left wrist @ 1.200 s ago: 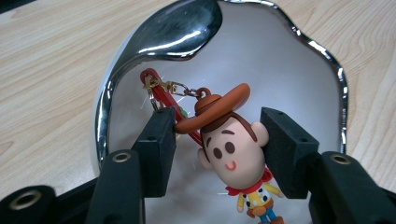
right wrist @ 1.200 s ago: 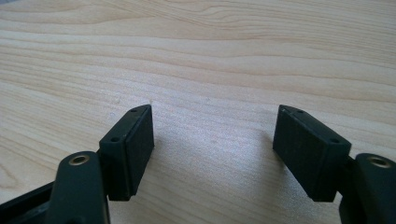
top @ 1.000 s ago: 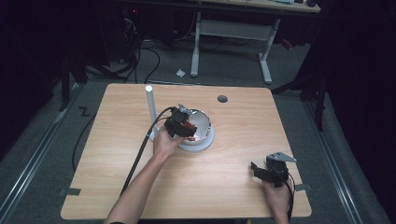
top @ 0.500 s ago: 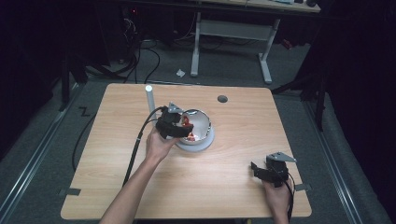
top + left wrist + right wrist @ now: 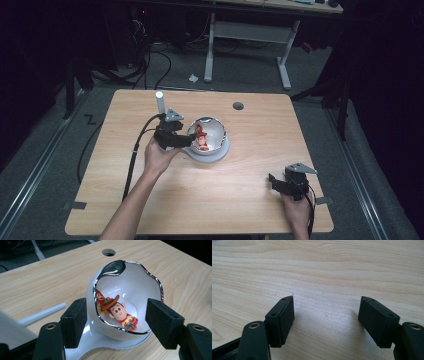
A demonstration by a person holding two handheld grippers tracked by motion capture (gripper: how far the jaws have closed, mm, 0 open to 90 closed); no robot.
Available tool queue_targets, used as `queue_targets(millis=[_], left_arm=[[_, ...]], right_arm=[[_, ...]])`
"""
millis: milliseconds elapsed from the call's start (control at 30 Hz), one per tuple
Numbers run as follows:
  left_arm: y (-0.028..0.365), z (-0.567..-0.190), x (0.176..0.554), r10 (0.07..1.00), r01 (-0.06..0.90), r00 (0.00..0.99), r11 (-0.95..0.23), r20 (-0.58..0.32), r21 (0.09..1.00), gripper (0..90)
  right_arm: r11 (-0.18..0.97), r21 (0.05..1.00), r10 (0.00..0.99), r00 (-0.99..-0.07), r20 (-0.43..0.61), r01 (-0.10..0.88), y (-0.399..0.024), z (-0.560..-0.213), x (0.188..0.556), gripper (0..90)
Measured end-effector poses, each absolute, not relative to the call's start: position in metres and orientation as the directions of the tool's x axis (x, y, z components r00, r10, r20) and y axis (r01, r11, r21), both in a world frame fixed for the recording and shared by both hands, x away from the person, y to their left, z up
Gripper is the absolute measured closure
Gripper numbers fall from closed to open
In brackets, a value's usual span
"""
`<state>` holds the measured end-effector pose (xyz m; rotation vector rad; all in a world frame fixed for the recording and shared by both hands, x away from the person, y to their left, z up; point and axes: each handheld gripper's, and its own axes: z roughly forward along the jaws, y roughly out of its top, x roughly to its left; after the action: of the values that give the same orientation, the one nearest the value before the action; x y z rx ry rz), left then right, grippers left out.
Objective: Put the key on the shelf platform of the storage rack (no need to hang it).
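— Beside the white chrome-rimmed egg-shaped bowl [image 5: 130, 293] at mid-table, my left gripper [image 5: 176, 137] has just spread, nothing pinched; cowboy figure charm [image 5: 117, 311] lies inside.
— Handling?
— Light, rubbery, I'd judge; pinch its hat; bowl's slippery. Right gripper [image 5: 286, 186] spread, idle, near-right.

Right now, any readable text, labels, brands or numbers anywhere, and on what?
None. The white bowl with its chrome rim, the cowboy toy figure inside it, the wooden table and both grippers' black pads carry no lettering that can be read.
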<state>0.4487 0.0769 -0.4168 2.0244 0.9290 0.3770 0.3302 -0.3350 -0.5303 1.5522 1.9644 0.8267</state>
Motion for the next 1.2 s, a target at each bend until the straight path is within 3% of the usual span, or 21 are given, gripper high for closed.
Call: queue_targets(millis=[1200], left_arm=[[0.144,-0.398,0.413,0.773,0.464,0.63,-0.295,-0.077,0.835,34.0]], right_arm=[[0.167,0.722,0.974,-0.225,-0.017,0.672,-0.335,-0.53,0.33,29.4]])
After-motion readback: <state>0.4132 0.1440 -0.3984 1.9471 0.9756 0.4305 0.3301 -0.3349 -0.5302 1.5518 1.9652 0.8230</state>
